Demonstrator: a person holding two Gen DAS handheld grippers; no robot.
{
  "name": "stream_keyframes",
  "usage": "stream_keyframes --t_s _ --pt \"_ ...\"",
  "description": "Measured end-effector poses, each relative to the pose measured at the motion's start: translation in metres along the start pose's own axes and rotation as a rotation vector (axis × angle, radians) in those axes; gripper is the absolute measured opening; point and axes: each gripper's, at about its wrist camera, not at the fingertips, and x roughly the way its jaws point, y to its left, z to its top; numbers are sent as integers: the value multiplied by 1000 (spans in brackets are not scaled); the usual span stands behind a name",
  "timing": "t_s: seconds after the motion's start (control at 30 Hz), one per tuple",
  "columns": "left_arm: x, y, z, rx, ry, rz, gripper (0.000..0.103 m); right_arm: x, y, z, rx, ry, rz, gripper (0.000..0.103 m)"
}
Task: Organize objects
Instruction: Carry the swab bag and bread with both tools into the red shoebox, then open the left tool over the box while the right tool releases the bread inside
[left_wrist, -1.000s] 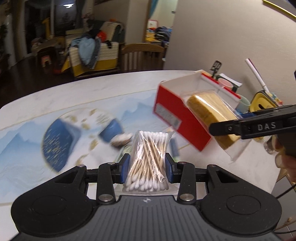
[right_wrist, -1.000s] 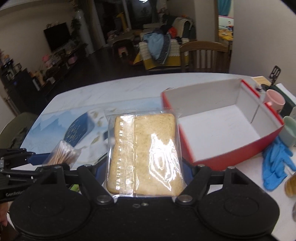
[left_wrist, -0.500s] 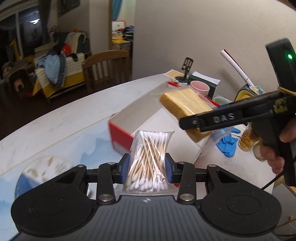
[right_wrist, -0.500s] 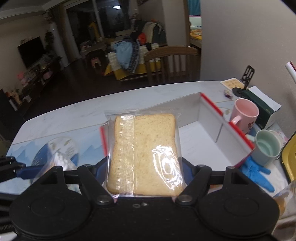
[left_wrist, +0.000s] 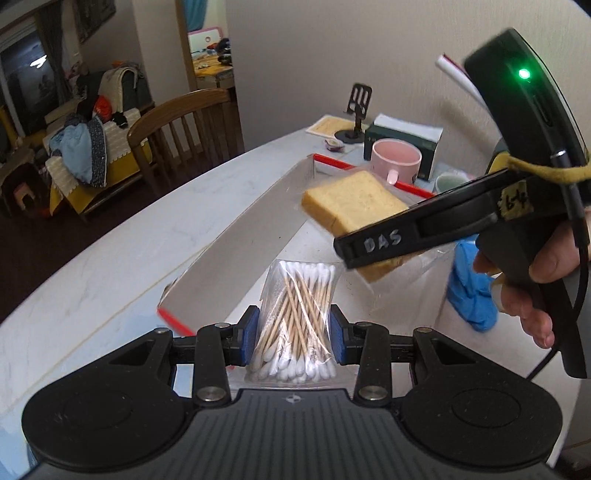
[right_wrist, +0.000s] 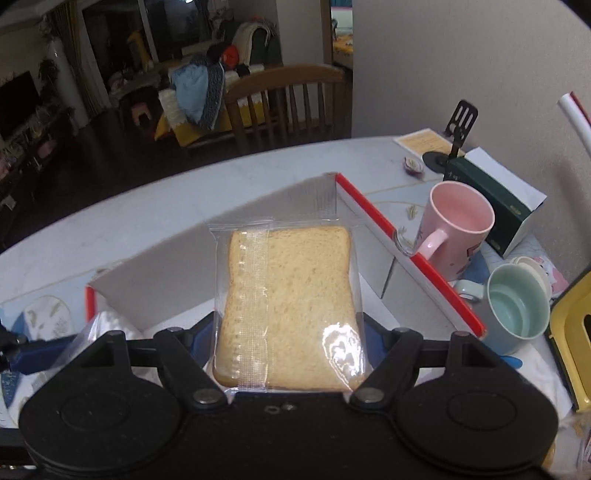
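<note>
My left gripper (left_wrist: 293, 334) is clamped on a clear bag of cotton swabs (left_wrist: 295, 325), held above the near end of the red-edged box (right_wrist: 373, 218) on the desk (right_wrist: 147, 225). My right gripper (right_wrist: 288, 332) is clamped on a wrapped slice of bread (right_wrist: 291, 306), hanging over the same box. What I can see of the box's white inside is bare. Beside it stand a pink mug (right_wrist: 458, 229) and a pale green cup (right_wrist: 517, 306), both showing nothing inside.

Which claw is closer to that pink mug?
The right claw, holding bread, is just beside the pink mug. The left claw, holding cotton swabs, is farther back.
</note>
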Motion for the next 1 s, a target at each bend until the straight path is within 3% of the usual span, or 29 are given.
stream_keyframes --t_s 0.43,1.0 --pt "77 -24 7 102 165 -2 37 66 -11 3 13 159 -74 76" --pt "126 -22 -7 110 324 -27 39 91 -12 4 23 297 -108 78"
